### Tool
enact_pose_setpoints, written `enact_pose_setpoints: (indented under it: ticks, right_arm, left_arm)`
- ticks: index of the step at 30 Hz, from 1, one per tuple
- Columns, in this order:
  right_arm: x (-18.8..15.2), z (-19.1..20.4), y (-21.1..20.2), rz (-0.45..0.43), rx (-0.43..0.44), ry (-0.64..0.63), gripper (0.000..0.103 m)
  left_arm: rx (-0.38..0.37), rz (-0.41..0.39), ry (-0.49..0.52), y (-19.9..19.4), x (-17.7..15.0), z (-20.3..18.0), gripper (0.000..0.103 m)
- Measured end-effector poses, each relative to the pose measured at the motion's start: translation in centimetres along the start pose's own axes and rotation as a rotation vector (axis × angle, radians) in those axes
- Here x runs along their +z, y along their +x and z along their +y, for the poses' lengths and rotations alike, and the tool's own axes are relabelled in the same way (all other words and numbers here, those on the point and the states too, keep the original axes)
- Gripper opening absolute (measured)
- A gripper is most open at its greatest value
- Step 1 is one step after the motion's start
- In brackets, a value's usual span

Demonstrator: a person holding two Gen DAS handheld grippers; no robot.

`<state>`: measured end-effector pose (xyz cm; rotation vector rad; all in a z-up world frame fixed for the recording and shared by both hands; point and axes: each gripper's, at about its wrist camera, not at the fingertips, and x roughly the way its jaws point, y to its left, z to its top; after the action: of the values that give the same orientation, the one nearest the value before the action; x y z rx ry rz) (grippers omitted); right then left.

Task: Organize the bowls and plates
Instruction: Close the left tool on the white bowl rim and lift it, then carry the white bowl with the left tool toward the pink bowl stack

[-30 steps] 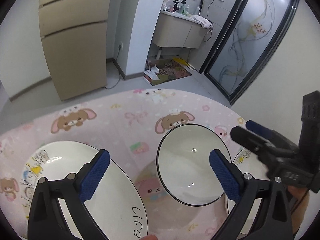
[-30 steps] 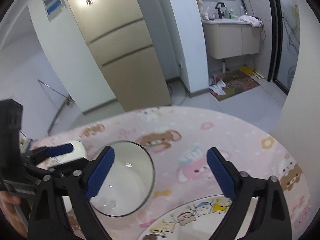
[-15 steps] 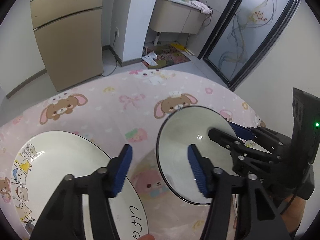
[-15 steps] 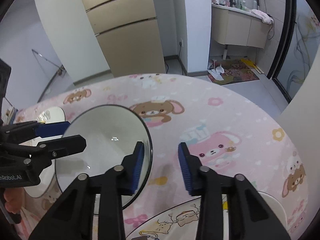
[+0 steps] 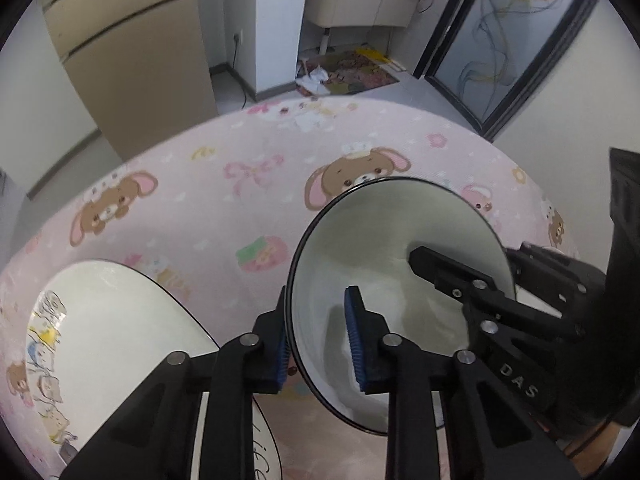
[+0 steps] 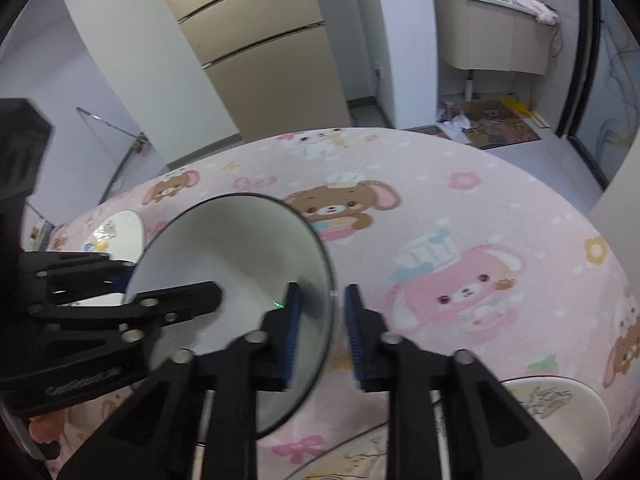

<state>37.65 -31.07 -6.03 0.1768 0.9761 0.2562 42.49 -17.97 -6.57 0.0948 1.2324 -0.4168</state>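
1. We see a white bowl (image 5: 400,264) with a thin dark rim and a plain, glossy inside, standing on the counter (image 5: 224,208), which is covered in a pink cloth printed with cartoon bears and rabbits.
2. Our left hand-held gripper (image 5: 320,344) straddles the bowl's near-left rim: one blue pad sits outside the wall, the other inside. Its jaws are closing on the rim, and we cannot tell whether both pads already press it.
3. Our right hand-held gripper (image 6: 320,336) straddles the same bowl (image 6: 240,264) at the opposite rim, one blue pad inside and one outside. Its jaws are closing too, with the rim between them; a thin gap seems to remain beside the outer pad.
4. Each gripper shows in the other's view, reaching over the bowl from the far side.
5. A white plate (image 5: 104,344) with cartoon figures along its edge and dark lettering lies on the counter just left of the bowl, partly under our left gripper.
6. In the right wrist view a second illustrated plate (image 6: 560,404) lies at the near right edge of the counter, apart from the bowl.
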Motion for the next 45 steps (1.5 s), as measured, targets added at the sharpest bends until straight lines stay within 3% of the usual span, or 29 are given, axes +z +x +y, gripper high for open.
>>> enact_pose_setpoints:
  ticks: [4, 8, 14, 18, 29, 38, 45]
  right_arm:
    - [0.0, 0.3, 0.0, -0.011, -0.012, -0.016, 0.016]
    - [0.0, -0.5, -0.1, -0.019, 0.031, 0.036, 0.013]
    - [0.3, -0.8, -2.1, -0.094, 0.062, 0.066, 0.012]
    - [0.7, 0.2, -4.2, -0.153, 0.064, 0.041, 0.011]
    - [1.5, 6.3, -10.3, -0.313, 0.127, -0.076, 0.011]
    - [-0.1, 14.9, -16.5, -0.467, 0.156, -0.269, 0.011]
    - [-2.5, 19.5, -21.7, -0.581, 0.190, -0.347, 0.011]
  left_arm:
    - [0.005, 0.007, -0.005, 0.3, 0.3, 0.0, 0.022]
    - [0.017, -0.016, -0.012, 0.3, 0.4, 0.0, 0.021]
    - [0.006, -0.115, 0.008, -2.0, 0.3, -0.6, 0.017]
    - [-0.042, -0.192, -0.021, -4.4, -0.2, 0.1, 0.015]
    - [-0.011, -0.442, -0.021, -14.9, -4.2, 1.5, 0.012]
    - [0.046, -0.655, -0.056, -25.2, -11.3, 4.1, 0.012]
    - [0.108, -0.791, -0.071, -31.7, -16.2, 3.5, 0.012]
